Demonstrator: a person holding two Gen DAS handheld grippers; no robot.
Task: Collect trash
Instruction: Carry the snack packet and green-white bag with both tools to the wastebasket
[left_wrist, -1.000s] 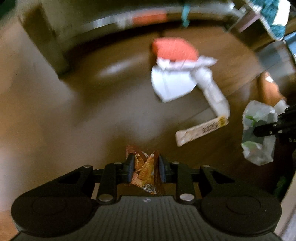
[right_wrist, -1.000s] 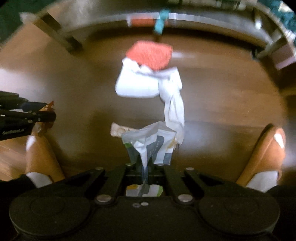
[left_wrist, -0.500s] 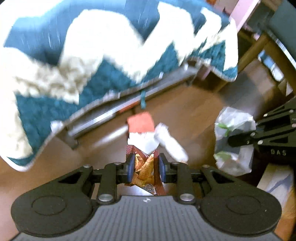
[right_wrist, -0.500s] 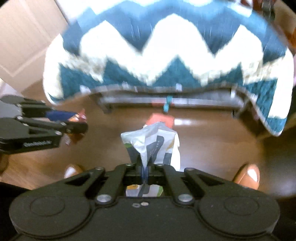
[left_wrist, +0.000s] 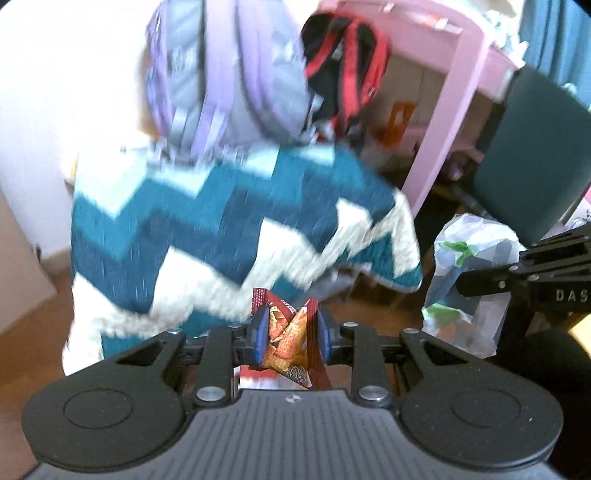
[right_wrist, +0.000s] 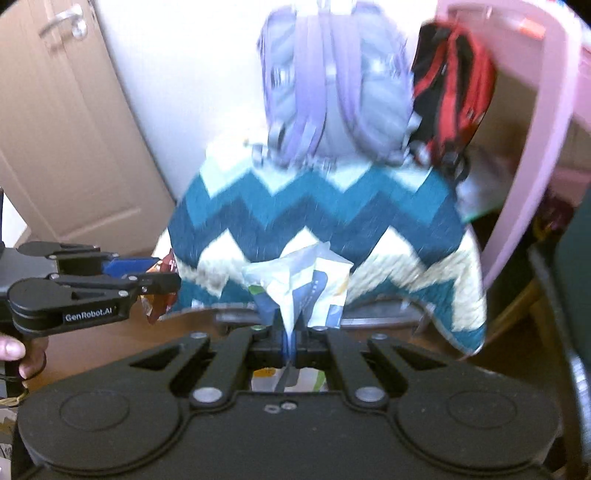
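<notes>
My left gripper (left_wrist: 290, 334) is shut on a crumpled orange-and-red snack wrapper (left_wrist: 291, 339), squeezed between its blue pads. In the right wrist view that same gripper (right_wrist: 164, 278) shows at the left edge with the wrapper (right_wrist: 160, 295) hanging from it. My right gripper (right_wrist: 290, 345) is shut on a thin white plastic bag with green and blue print (right_wrist: 299, 280). In the left wrist view this bag (left_wrist: 469, 280) hangs at the right from the right gripper (left_wrist: 461, 284). Both grippers are held high, side by side.
A bed with a teal-and-white zigzag blanket (left_wrist: 221, 236) fills the middle. A lilac backpack (right_wrist: 332, 85) and a black-and-red backpack (right_wrist: 450, 92) hang above it. A pink desk frame (left_wrist: 458, 96) and a dark chair (left_wrist: 528, 162) stand at the right. A beige door (right_wrist: 62, 129) is at the left.
Both grippers have risen from near the floor, each keeping its catch. The floor litter has dropped out of sight and the bed and backpacks now fill the views.
</notes>
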